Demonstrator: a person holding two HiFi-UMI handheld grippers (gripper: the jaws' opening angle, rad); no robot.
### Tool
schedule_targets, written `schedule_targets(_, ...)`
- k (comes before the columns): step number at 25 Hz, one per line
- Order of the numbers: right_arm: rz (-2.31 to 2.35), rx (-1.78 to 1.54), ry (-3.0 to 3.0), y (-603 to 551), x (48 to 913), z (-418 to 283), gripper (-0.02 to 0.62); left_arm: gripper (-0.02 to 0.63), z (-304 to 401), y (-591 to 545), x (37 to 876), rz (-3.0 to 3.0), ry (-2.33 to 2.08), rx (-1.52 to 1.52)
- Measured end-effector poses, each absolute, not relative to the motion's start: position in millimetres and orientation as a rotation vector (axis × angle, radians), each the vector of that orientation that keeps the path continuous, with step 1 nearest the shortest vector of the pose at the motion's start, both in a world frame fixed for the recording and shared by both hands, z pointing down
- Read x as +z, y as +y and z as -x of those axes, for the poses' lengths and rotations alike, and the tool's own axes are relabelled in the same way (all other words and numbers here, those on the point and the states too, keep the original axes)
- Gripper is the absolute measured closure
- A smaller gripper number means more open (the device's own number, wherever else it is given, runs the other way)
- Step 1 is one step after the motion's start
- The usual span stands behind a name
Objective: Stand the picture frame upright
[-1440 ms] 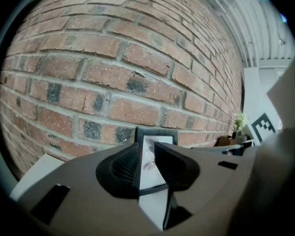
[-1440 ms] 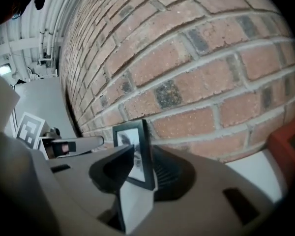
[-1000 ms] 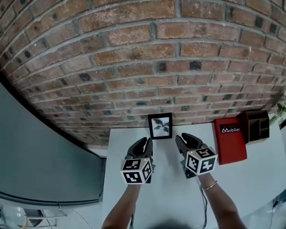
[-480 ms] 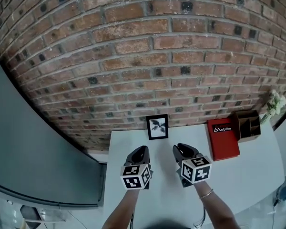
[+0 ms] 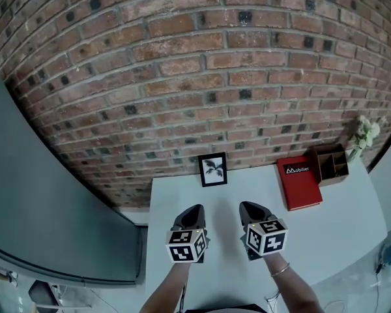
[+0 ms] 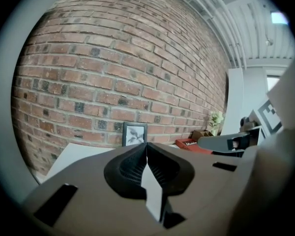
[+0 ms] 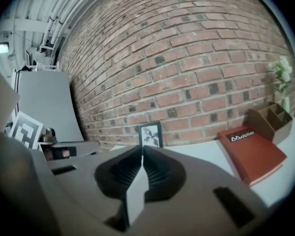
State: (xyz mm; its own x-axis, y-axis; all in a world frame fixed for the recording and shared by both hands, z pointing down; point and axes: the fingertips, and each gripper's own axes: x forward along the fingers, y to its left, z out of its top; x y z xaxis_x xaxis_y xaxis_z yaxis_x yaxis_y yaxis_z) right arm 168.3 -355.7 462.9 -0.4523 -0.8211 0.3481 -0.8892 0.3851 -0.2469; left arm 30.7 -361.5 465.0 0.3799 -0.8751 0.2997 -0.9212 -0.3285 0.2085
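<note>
The black picture frame (image 5: 212,169) with a leaf print stands upright at the back of the white table (image 5: 326,227), against the brick wall. It also shows in the left gripper view (image 6: 134,133) and the right gripper view (image 7: 150,134). My left gripper (image 5: 194,208) hovers over the table short of the frame, jaws shut and empty (image 6: 146,144). My right gripper (image 5: 250,206) is beside it, a little to the right. Its jaws are closing, with the tips together and nothing between them (image 7: 141,147). Neither gripper touches the frame.
A red book (image 5: 300,182) lies flat at the back right. Beyond it are a brown wooden organizer (image 5: 331,163) and pale flowers (image 5: 362,132). The brick wall (image 5: 182,77) runs along the table's far edge. A grey panel (image 5: 39,194) stands to the left.
Both grippers have drawn back from the picture frame toward me, and both sets of jaws have closed. The frame stays upright where it was.
</note>
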Motion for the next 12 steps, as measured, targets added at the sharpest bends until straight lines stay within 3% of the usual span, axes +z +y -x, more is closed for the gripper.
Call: schedule_targets(12, -1.624, 0.663, -2.422, -296, 466, -164, 0.592, 0.609, -13, -313, 463, -2.332, -1.552, 0.209)
